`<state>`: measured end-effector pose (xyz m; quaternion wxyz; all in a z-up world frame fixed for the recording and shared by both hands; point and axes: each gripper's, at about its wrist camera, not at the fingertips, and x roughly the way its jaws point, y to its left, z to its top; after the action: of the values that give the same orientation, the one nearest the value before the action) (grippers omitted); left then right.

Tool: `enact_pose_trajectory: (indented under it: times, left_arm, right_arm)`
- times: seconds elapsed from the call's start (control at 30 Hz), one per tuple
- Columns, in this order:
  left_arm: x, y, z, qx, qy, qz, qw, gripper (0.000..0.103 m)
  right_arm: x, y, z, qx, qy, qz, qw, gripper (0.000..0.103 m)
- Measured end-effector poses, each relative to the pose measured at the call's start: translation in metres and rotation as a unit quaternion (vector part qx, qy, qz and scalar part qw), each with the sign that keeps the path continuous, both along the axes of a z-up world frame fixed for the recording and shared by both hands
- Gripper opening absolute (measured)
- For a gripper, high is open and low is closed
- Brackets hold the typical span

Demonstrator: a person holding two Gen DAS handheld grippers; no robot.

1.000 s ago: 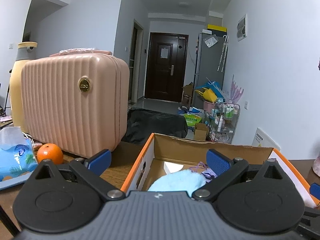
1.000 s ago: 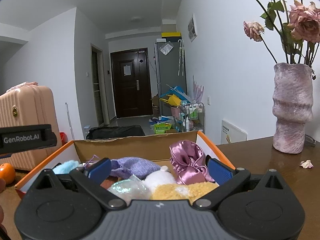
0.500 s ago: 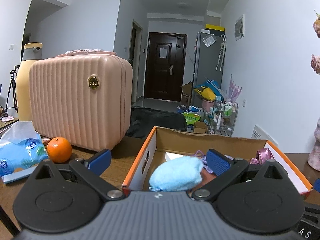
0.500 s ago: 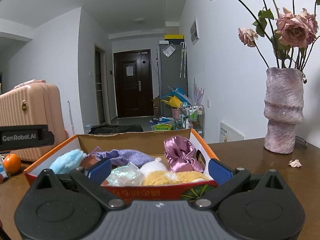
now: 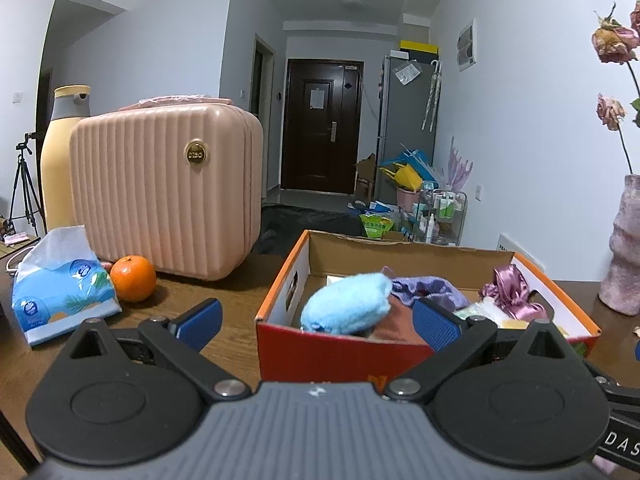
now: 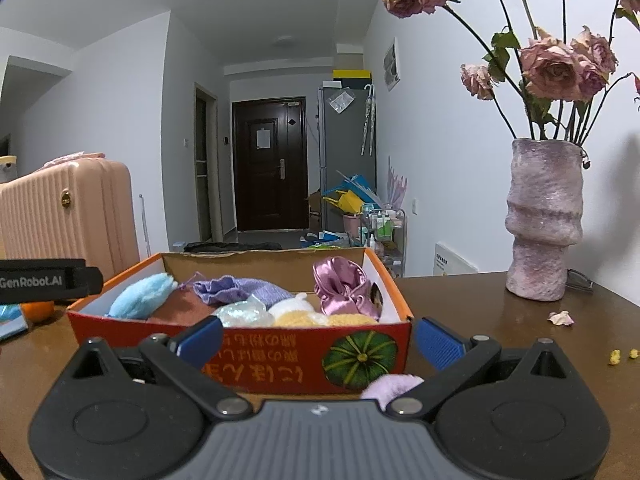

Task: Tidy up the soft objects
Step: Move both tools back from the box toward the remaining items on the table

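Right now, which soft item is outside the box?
The pale lilac fluffy piece, lying on the table against the box front; every other soft item sits inside.

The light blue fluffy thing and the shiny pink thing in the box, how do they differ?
The light blue fluffy piece looks matte and fuzzy, a smooth oval; the shiny pink satin piece is glossy and crumpled into folds. The blue one lies at the left end of the cardboard box, the pink one at the right end. Both are soft and rest inside the box.

Both grippers [image 5: 316, 316] [image 6: 318, 338] pulled back from box [image 6: 280, 356].
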<state>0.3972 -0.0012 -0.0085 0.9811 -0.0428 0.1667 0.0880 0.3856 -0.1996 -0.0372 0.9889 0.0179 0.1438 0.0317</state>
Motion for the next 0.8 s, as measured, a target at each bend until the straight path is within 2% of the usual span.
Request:
enact_pose_trajectory:
  times: [0.8]
  left_arm:
    - [-0.078, -0.025, -0.012, 0.021, 0.031, -0.067, 0.9971, 0.103]
  right_arm:
    - [-0.084, -0.032, -0.005, -0.042, 0.022, 0.025, 0.999, 0.103]
